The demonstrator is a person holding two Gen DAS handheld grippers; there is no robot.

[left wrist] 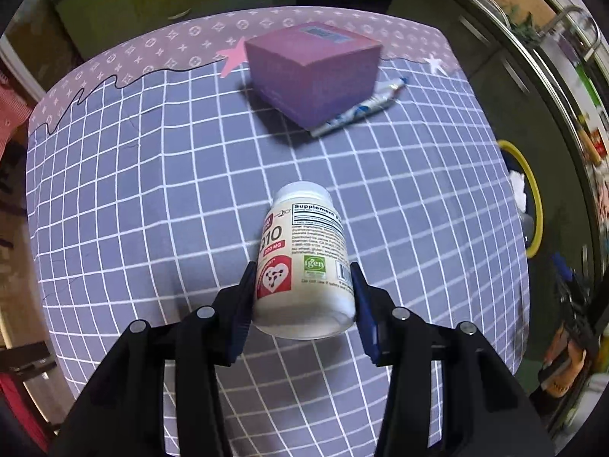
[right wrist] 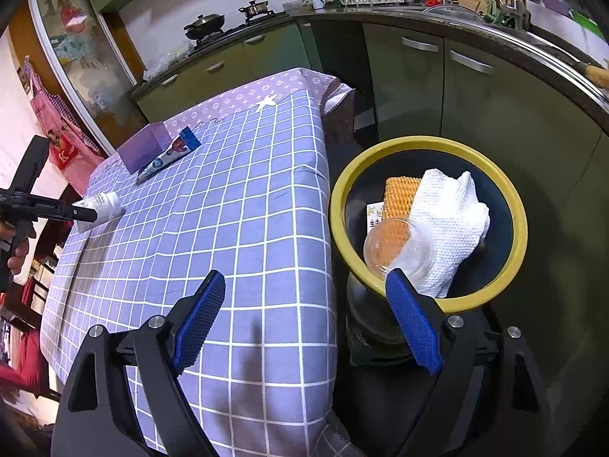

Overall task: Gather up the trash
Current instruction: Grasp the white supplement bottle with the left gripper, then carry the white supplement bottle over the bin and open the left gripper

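Observation:
A white supplement bottle (left wrist: 302, 259) with a white cap is clamped at its base between the blue pads of my left gripper (left wrist: 303, 270), cap pointing away, low over the checked tablecloth (left wrist: 152, 198). In the right wrist view the same bottle (right wrist: 101, 205) shows at the table's far left, in the left gripper (right wrist: 76, 213). My right gripper (right wrist: 306, 278) is open and holds nothing, hanging over the table's near right edge beside the yellow-rimmed bin (right wrist: 426, 143). The bin holds a white paper towel (right wrist: 449, 221), an orange packet (right wrist: 399, 190) and a clear cup (right wrist: 396, 251).
A purple box (left wrist: 316, 72) stands at the far side of the table with a toothpaste tube (left wrist: 361, 108) lying against it. Green kitchen cabinets (right wrist: 475, 106) and a counter curve behind the bin. A hand (right wrist: 19, 255) holds the left gripper at the left edge.

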